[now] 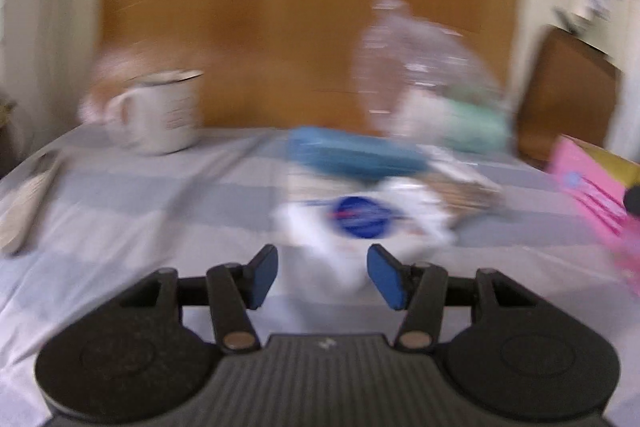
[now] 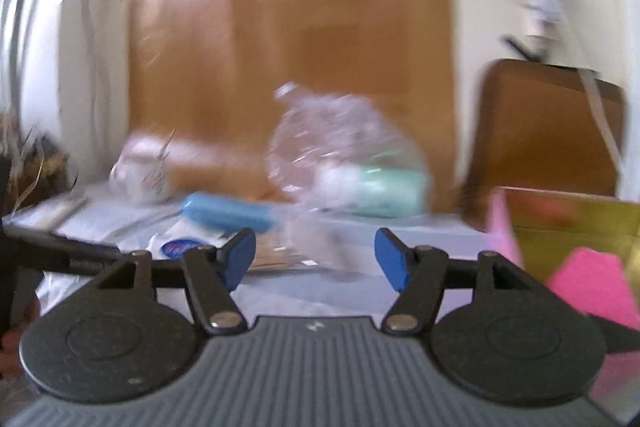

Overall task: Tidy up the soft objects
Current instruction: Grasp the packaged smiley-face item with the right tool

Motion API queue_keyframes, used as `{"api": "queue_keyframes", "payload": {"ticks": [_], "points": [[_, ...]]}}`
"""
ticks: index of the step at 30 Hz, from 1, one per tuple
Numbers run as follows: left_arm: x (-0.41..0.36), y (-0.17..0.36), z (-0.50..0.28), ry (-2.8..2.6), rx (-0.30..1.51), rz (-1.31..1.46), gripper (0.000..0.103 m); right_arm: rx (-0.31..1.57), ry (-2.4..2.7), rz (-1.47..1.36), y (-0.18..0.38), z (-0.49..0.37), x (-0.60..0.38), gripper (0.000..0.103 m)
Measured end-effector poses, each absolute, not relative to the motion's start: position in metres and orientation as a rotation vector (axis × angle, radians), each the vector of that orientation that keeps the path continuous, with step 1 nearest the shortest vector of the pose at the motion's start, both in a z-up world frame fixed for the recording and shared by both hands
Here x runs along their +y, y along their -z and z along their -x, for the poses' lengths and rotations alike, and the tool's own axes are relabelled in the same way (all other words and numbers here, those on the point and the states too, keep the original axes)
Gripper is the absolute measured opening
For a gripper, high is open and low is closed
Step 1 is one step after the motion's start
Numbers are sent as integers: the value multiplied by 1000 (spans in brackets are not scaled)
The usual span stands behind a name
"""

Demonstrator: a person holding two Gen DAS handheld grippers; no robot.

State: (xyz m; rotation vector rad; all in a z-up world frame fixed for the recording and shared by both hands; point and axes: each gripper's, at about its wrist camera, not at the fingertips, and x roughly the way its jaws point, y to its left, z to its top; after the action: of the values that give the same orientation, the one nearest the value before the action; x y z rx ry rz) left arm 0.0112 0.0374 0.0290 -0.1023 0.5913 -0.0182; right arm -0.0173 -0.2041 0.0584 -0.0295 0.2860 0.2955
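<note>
Both views are motion-blurred. A white soft packet with a blue round logo lies on the striped cloth just ahead of my open left gripper; its near end sits between the blue pads without clear contact. Behind it lie a blue soft roll and a mint-green soft bundle. In the right wrist view my right gripper is open and empty, facing the blue roll, the white packet and the green bundle.
A crumpled clear plastic bottle stands behind the pile and shows in the right view too. A white mug stands at back left. A pink-and-yellow box stands at right. Brown cardboard leans on the wall.
</note>
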Motion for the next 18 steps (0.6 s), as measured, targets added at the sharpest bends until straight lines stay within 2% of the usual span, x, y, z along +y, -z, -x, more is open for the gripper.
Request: {"api": "queue_keyframes", "payload": {"ticks": [2,9,10,11,12,15,18], "points": [[57,-20,-15,-10,614,176,47,305,-296,89,-52,0,-182,68],[63,-23,-12,54,556,231,51,408,-247,231,-31,-68,-144,66],[63,-24,-13,58,554,231,51,426,-241,232,-29,-76,-143,57],[63,-23,-11,61,552,234,51,446,-234,237,-26,-83,-143,37],[64,-23,-11,64,549,240,51,467,-226,236,-22,-88,-143,26],[66,-22,-11,66,544,254,51,467,-200,122,-24,-86,-161,21],[68,-20,-9,71,538,257,52,497,-240,-130,-37,-59,-193,19]]}}
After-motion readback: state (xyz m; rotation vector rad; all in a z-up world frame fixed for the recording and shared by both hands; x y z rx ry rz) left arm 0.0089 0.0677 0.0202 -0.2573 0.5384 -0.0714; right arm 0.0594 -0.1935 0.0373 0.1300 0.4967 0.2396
